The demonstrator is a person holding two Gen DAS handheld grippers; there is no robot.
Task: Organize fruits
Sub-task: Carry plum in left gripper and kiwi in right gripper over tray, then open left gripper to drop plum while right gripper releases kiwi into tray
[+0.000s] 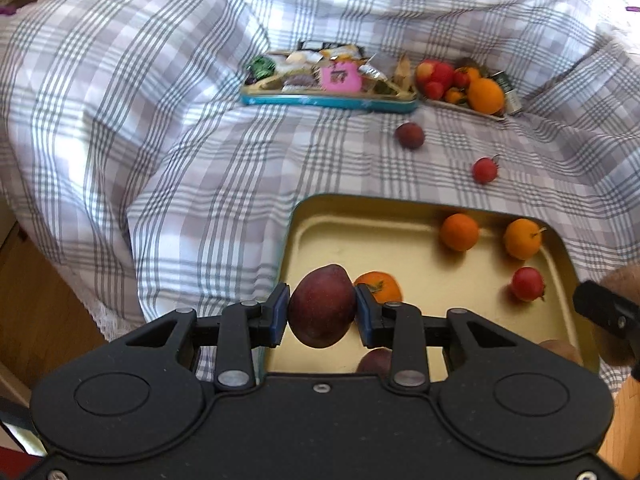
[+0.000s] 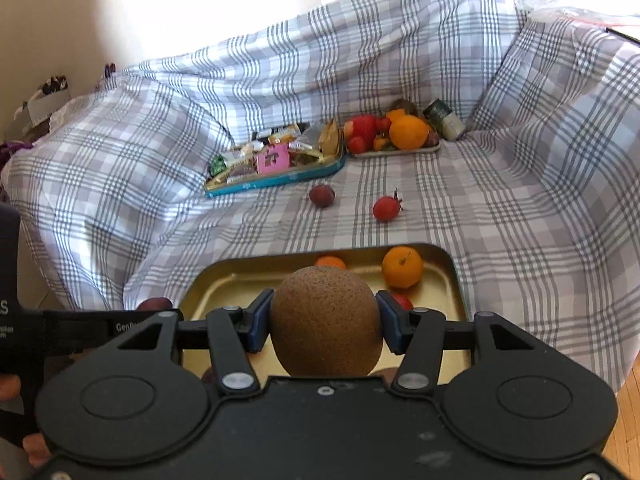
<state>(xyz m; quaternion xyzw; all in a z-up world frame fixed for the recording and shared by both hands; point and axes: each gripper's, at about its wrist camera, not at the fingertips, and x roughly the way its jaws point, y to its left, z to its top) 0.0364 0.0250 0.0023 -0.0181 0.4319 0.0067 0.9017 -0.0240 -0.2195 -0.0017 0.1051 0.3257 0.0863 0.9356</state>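
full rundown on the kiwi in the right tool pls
The kiwi is a brown, fuzzy, speckled oval, whole and unpeeled. It stands roughly upright, pinched on its two sides by the blue pads of the right tool, nothing else touching it. It hangs over the near part of the gold tin, which already holds oranges.

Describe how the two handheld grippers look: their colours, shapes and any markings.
Both the left gripper and the right gripper are matte black, with a broad body bearing two round discs, silver pivot pins and screws, and angled link arms. Each has blue pads on its fingers. In the right wrist view, a black strap at the left edge carries small white lettering, too blurred to read.
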